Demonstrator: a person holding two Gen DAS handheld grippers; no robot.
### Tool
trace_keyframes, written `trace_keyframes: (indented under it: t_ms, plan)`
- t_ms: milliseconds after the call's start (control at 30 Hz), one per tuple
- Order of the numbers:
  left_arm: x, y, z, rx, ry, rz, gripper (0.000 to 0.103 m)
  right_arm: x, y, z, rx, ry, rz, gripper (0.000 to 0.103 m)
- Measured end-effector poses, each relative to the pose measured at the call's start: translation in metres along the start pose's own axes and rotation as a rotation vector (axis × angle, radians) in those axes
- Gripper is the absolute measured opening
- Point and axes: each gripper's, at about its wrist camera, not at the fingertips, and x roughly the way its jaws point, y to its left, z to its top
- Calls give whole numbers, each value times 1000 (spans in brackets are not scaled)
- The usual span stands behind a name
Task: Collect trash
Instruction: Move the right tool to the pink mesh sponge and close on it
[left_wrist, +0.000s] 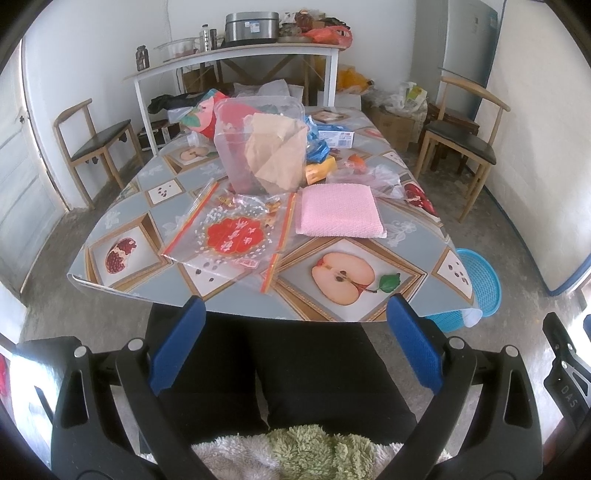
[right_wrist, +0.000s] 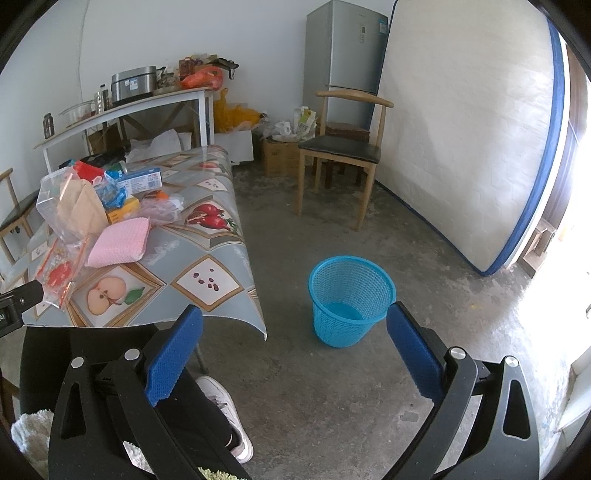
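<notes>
While both tools stand wide and hold nothing, left tool hangs before the near edge of the surface, above the person's lap. Right tool hangs over bare floor, facing the blue bin beside the surface's corner. Trash on surface: red-printed bag, brown paper, clear wrappers. Pink cloth lies just beside the bag.

You get bright daylight from the right, blowing out the floor there in the right wrist view. Both views bend strongly at dark corners; centres stay sharp.
</notes>
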Motion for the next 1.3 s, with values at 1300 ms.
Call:
trace_keyframes:
  t_ms: [1300]
  plan:
    - [60,131,3,-178,-64,-4,94,117,206,106,-453,-2,680,97]
